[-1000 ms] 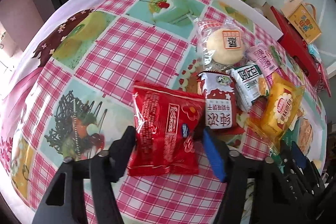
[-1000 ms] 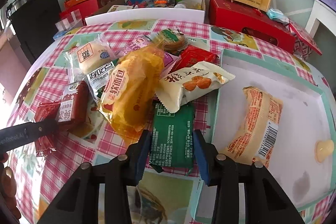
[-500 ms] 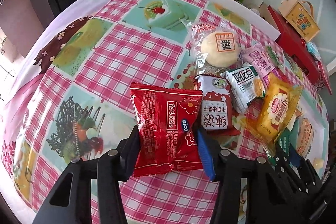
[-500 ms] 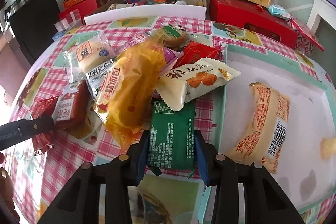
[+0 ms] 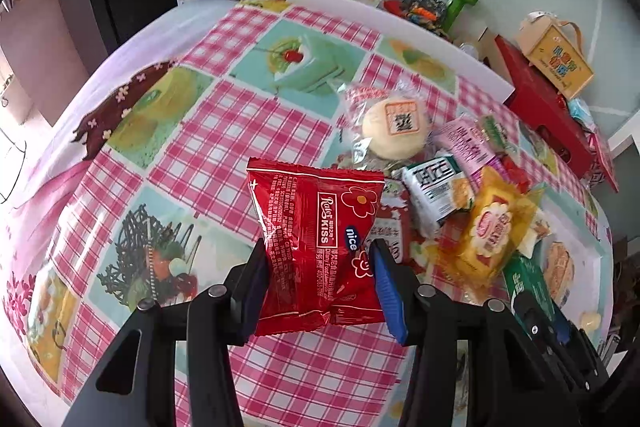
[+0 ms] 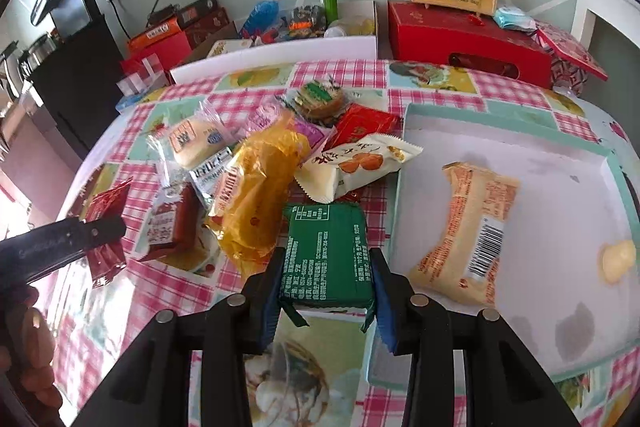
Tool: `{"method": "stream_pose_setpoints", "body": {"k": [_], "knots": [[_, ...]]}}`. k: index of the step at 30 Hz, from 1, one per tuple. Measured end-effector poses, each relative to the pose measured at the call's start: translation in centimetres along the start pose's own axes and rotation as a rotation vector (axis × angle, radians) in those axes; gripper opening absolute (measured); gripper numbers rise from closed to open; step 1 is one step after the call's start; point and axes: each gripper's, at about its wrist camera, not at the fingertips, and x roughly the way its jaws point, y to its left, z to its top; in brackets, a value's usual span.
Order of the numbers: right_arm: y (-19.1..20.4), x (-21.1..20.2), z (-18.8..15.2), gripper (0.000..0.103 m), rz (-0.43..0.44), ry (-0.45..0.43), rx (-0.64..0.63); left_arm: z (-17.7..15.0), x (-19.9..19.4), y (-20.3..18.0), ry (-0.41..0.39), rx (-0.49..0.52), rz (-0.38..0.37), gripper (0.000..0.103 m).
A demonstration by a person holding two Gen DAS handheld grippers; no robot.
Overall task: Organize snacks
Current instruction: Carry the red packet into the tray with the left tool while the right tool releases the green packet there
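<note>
Snacks are being lifted out of the pile on the checked tablecloth [image 5: 248, 131], one in each gripper. The left gripper [image 5: 318, 283] is pinching the red Rose Kiss packet [image 5: 316, 247] by its lower half, its fingers closed in until they crease the foil. Compared with a second ago, the packet is standing more upright and higher against the cloth, so it is coming up off the table rather than lying flat between wide-set fingers. Ahead and to the right of this gripper, the bun in clear wrap [image 5: 394, 131], the white-and-green packet [image 5: 436, 193] and the yellow biscuit bag [image 5: 494, 235] are lying in a loose heap.

The right gripper [image 6: 328, 291] is gripping the green packet [image 6: 326, 261] across its width, fingers pressed to both long edges. Against the earlier views, the packet is sitting higher and clear of the yellow bag [image 6: 260, 195] at its left, with the tail seam hanging free below the fingers. Just right of this gripper the white tray with the teal rim [image 6: 520, 125] is holding a cream wrapped cake [image 6: 470, 231] and a small pale jelly cup [image 6: 618, 261].

Both grasps seem to be holding, so the sorting is moving from pick to carry. The green packet is closest to the tray; the red one has the whole pile to cross, and its slack foil could slip.
</note>
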Motion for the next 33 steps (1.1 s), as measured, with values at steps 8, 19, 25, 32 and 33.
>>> {"method": "stream_pose_setpoints", "body": {"k": [8, 19, 25, 32, 33], "knots": [[-0.3, -2.1, -0.3, 0.042, 0.015, -0.045, 0.020, 0.2, -2.8, -1.5, -0.079, 0.022, -0.027, 0.051], [-4.8, -4.3, -0.2, 0.042, -0.064, -0.098, 0.123, -0.9, -4.2, -6.8, -0.113, 0.144, -0.099, 0.051], [-10.3, -5.5, -0.6, 0.042, -0.188, -0.108, 0.243, -3.2, -4.2, -12.7, -0.104, 0.312, -0.190, 0.051], [-15.9, -6.6, -1.8, 0.042, -0.271, -0.098, 0.373, -6.1, -3.4, -18.7, -0.066, 0.477, -0.254, 0.051], [-16.7, -6.8, -2.0, 0.042, -0.280, -0.098, 0.391, -6.4, -3.3, -19.5, -0.061, 0.498, -0.263, 0.051]]}}
